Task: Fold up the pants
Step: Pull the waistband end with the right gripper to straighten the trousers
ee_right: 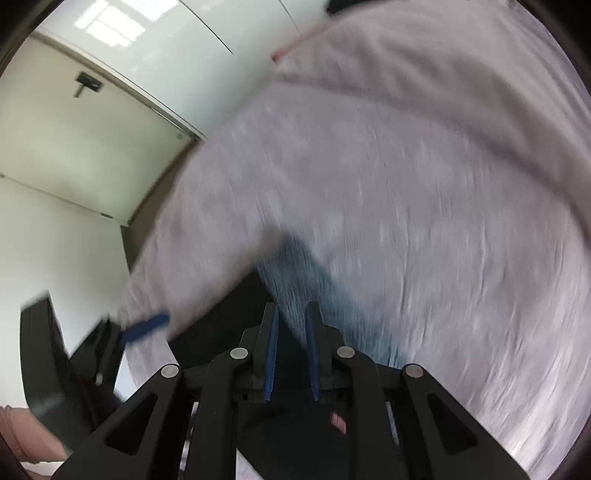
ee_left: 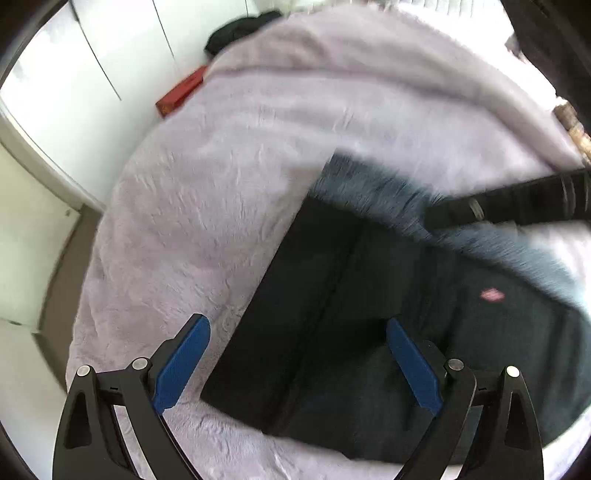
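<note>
the black pants lie on the bed, spread over a pale fuzzy blanket, already doubled into a neat block with a straight long edge toward the left of the left wrist view. a fleecy blue-grey lining shows along the far end, probably where the waist or a turned-back layer exposes the inside. a small pink label sits on the upper layer.

the left tool hovers steeply above the near end of the block with its blue pads spread wide and nothing between them; it straddles the folded edge, which looks like lining up to pinch that end for the next fold. the right tool has its pads close together with only a narrow gap, and i see no cloth caught in that gap; the fleecy strip lies just beyond its tips. its view is smeared by blur, so contact with the fabric cannot be told. in the left view it reaches in from the right over the lining.

a red box and a dark garment sit at the bed's far edge, well apart from the work.
</note>
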Demonstrator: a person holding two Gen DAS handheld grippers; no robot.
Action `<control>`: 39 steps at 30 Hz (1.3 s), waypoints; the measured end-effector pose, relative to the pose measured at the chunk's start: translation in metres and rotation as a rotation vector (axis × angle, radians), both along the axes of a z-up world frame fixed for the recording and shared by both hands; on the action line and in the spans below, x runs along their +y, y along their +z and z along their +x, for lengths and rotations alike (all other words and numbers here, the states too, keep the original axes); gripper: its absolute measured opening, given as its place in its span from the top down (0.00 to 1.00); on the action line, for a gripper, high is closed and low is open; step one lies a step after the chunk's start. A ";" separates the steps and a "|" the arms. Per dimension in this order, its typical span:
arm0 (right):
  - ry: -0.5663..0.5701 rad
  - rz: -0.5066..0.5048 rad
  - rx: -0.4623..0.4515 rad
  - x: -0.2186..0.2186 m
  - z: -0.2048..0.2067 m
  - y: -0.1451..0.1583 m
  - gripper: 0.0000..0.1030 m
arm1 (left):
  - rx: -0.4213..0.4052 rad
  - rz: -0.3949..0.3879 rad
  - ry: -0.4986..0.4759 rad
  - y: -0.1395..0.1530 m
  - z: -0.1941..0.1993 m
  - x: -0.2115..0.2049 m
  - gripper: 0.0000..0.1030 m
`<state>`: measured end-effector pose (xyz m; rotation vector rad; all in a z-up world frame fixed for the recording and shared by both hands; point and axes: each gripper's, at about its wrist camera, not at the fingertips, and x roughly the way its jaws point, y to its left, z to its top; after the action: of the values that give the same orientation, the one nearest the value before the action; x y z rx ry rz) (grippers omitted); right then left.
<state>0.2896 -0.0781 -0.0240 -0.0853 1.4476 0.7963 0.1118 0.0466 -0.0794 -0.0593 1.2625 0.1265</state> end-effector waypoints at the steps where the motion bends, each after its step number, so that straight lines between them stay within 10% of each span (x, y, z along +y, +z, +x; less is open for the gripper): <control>1: -0.009 -0.055 0.010 -0.003 -0.005 -0.016 0.84 | 0.022 -0.029 0.011 -0.007 0.001 0.003 0.06; 3: -0.067 -0.138 0.007 -0.008 -0.007 -0.053 0.78 | 0.036 -0.051 0.027 -0.010 0.000 0.006 0.03; 7: -0.291 0.004 0.032 -0.037 0.000 -0.055 0.72 | 0.029 0.005 -0.003 -0.002 -0.007 0.003 0.01; 11: -0.285 -0.031 -0.036 -0.057 -0.019 -0.025 0.30 | 0.046 0.038 -0.022 0.005 -0.017 -0.004 0.01; 22: -0.503 -0.031 0.053 -0.187 -0.121 0.013 0.23 | 0.065 -0.020 -0.073 0.046 -0.047 -0.034 0.01; 39: -0.736 -0.024 0.120 -0.271 -0.226 0.037 0.15 | 0.116 -0.016 -0.266 0.090 -0.102 -0.136 0.01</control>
<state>0.0640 -0.3495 0.0129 0.4625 1.4531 0.1800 0.0097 -0.0899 0.0106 0.1034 1.3756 -0.1111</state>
